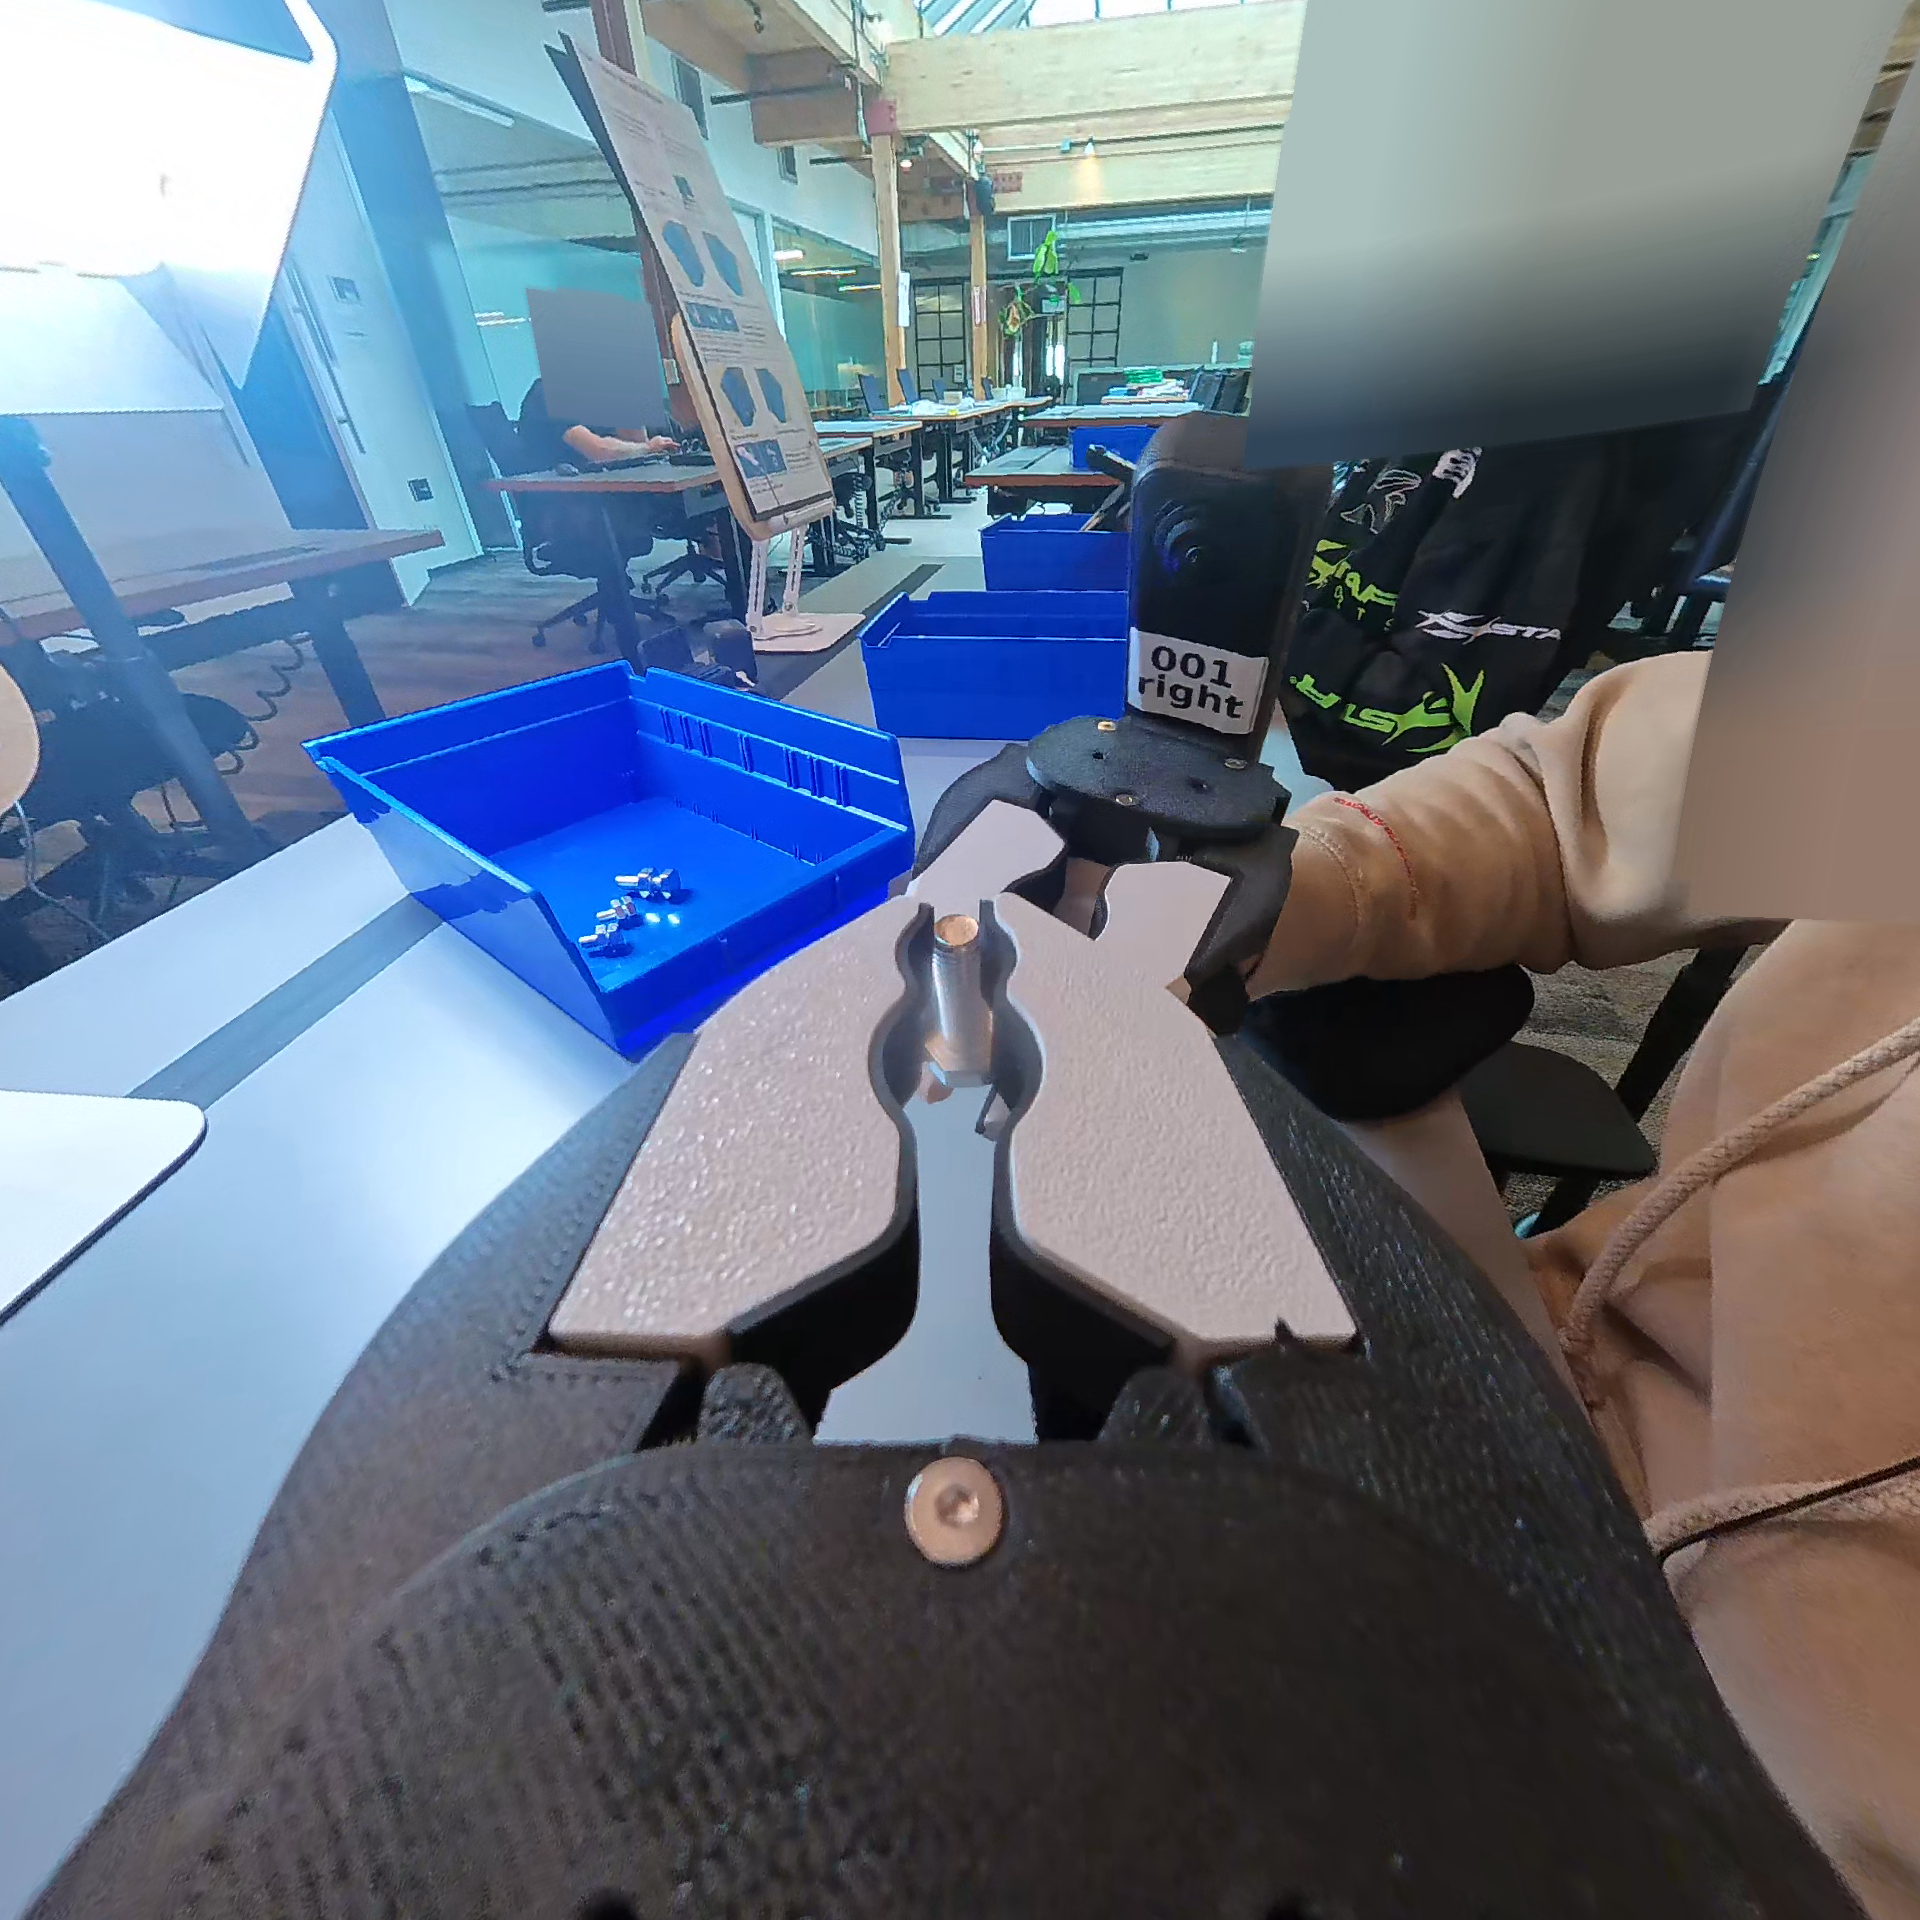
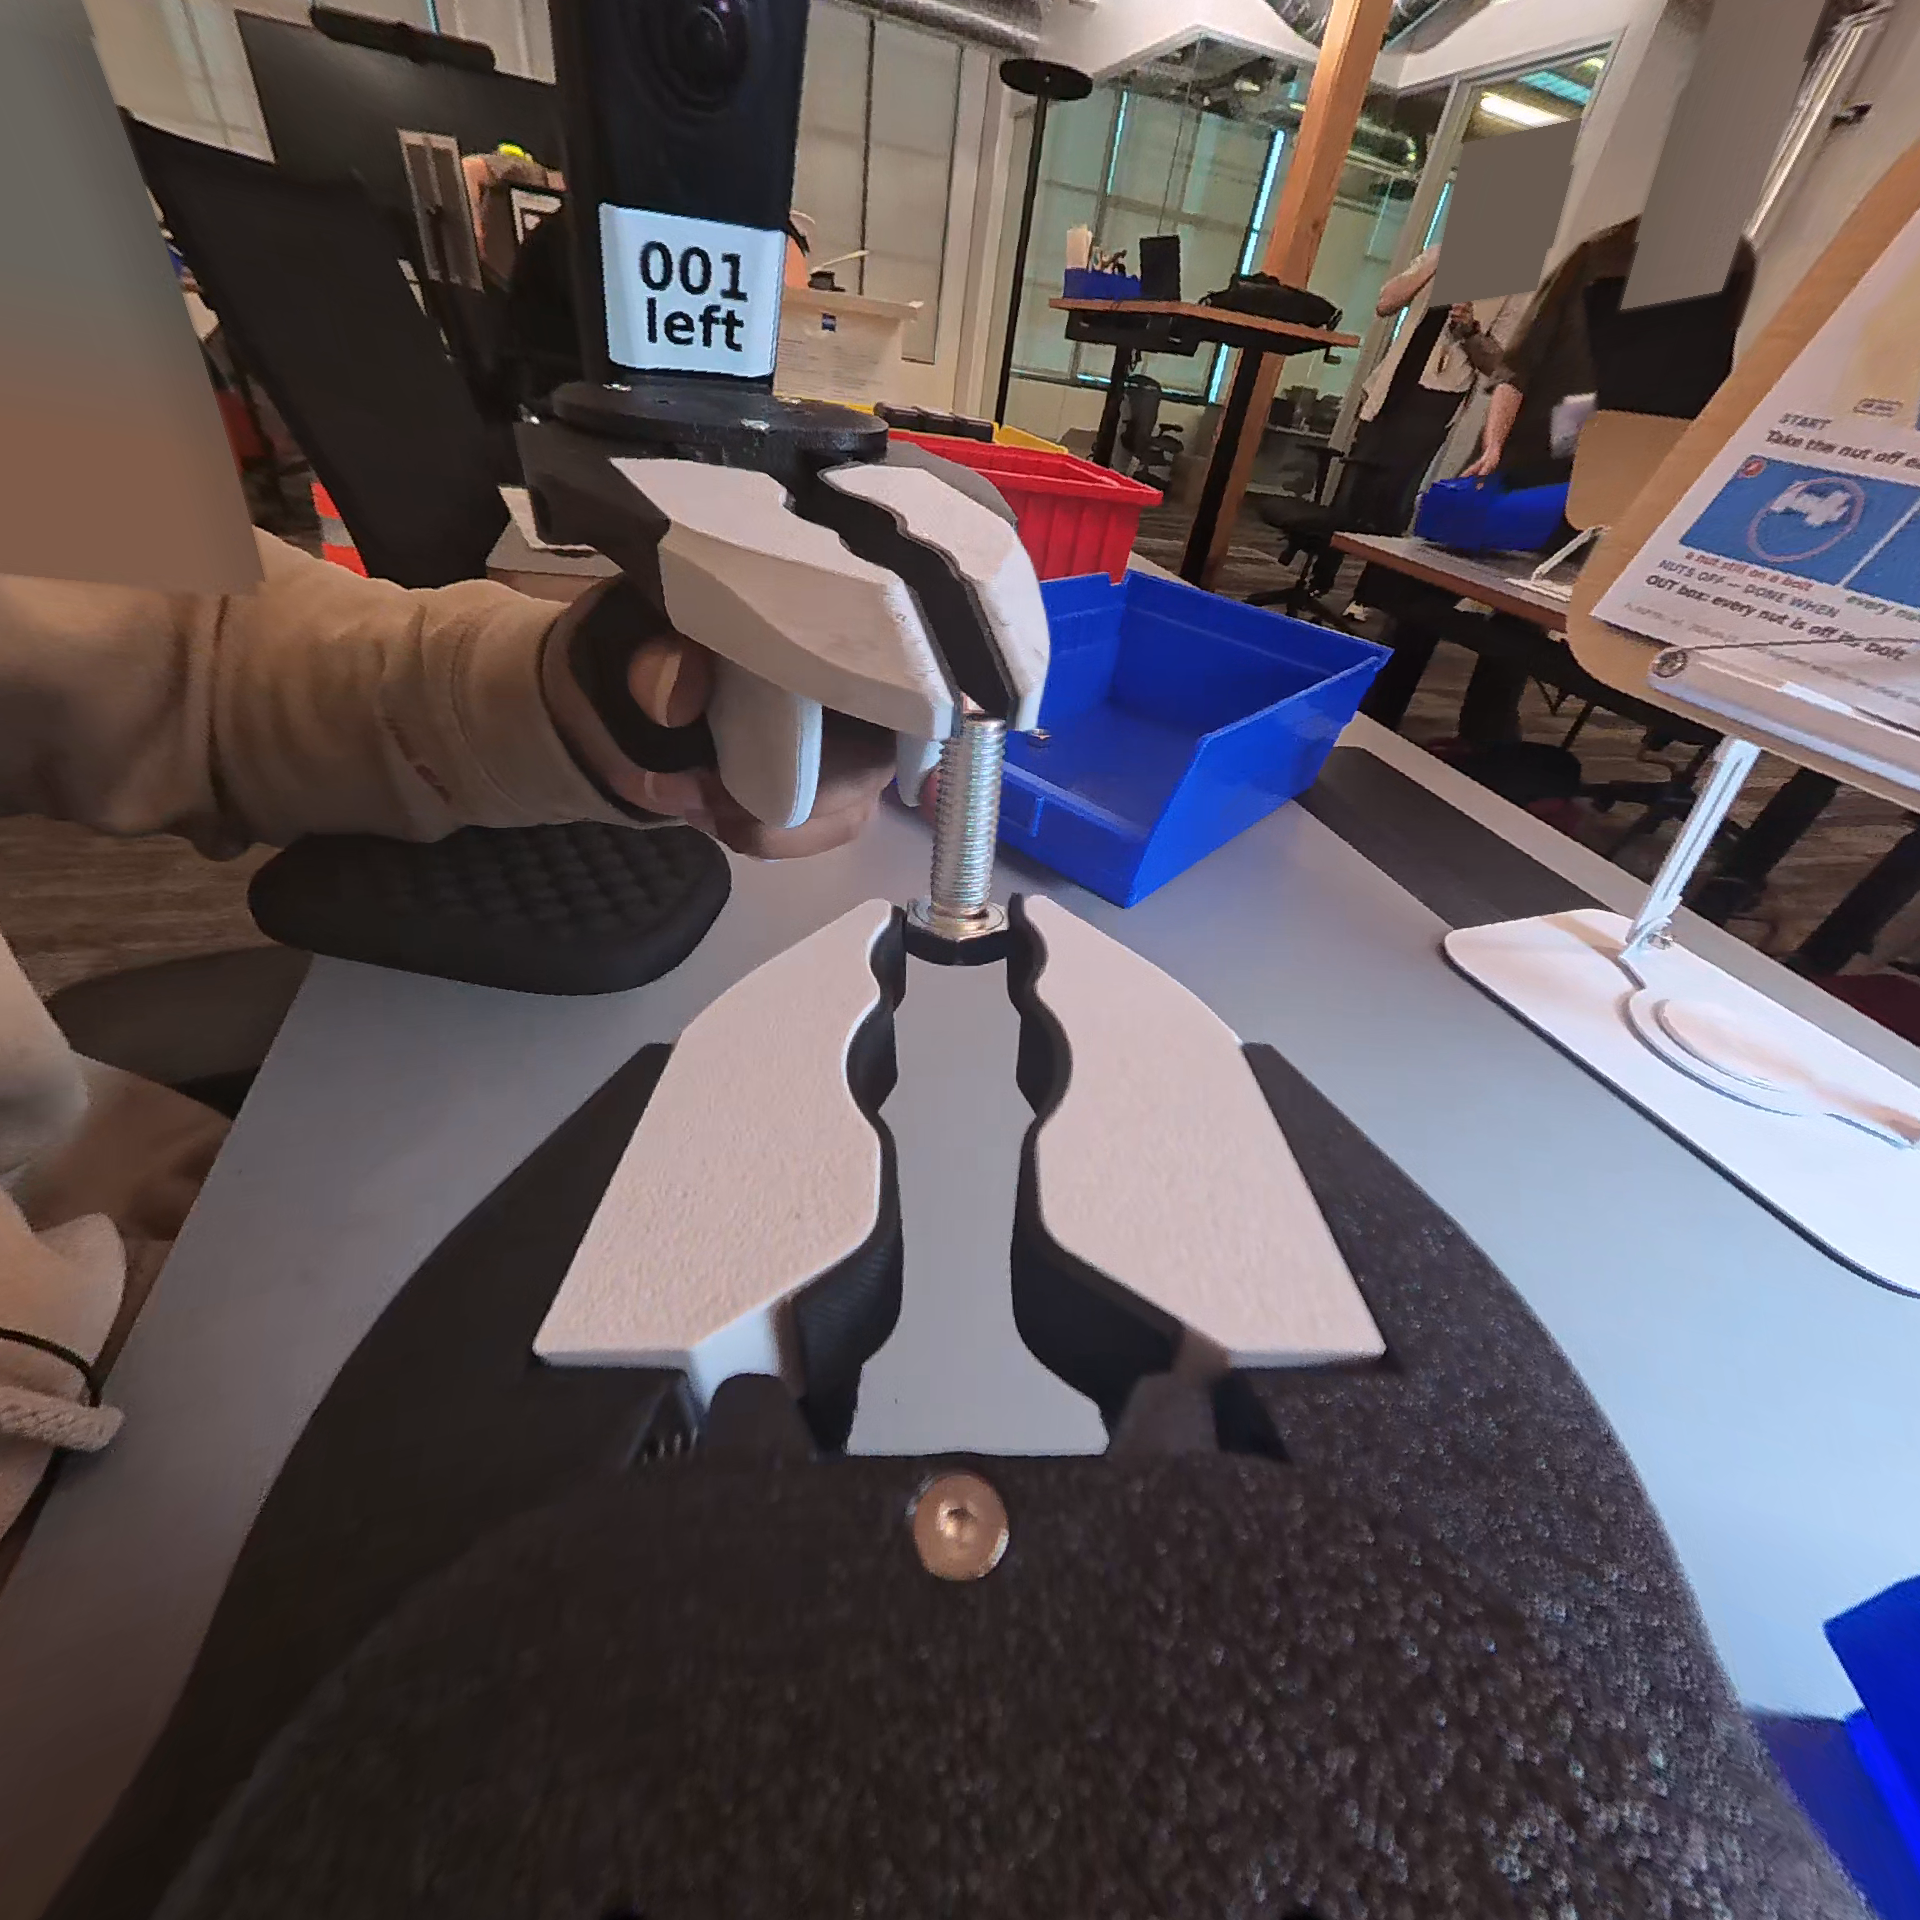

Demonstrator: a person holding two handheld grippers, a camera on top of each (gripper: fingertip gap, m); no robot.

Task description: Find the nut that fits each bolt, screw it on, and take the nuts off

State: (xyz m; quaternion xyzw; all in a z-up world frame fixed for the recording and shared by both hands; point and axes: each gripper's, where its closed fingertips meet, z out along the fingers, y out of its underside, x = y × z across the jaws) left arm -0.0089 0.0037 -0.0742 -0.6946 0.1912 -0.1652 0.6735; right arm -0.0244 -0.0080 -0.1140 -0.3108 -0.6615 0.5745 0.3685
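A silver threaded bolt [image 2: 968, 821] stands upright above the grey table [image 2: 1299, 1039]. My left gripper [image 2: 977, 715] comes down from the upper left and is shut on the bolt's upper end. My right gripper [image 2: 954, 927] is shut on a hex nut [image 2: 954, 918] threaded on the bolt's lower end. In the left wrist view the bolt [image 1: 954, 987] shows through the gap of my left gripper [image 1: 951, 914], with the nut [image 1: 961, 1075] below it. The right gripper's fingers [image 1: 1153, 914] reach in from the far right, and their tips are mostly hidden under mine.
An open blue bin [image 1: 468, 727] holding a few small bolts [image 1: 636, 906] sits on the table beyond the bolt; it also shows in the right wrist view [image 2: 1247, 769]. An instruction board on a white stand [image 2: 1683, 997] is to the right. More blue bins [image 1: 987, 665] stand farther back. The gap from one gripper's tips to the other's is roughly 4 cm.
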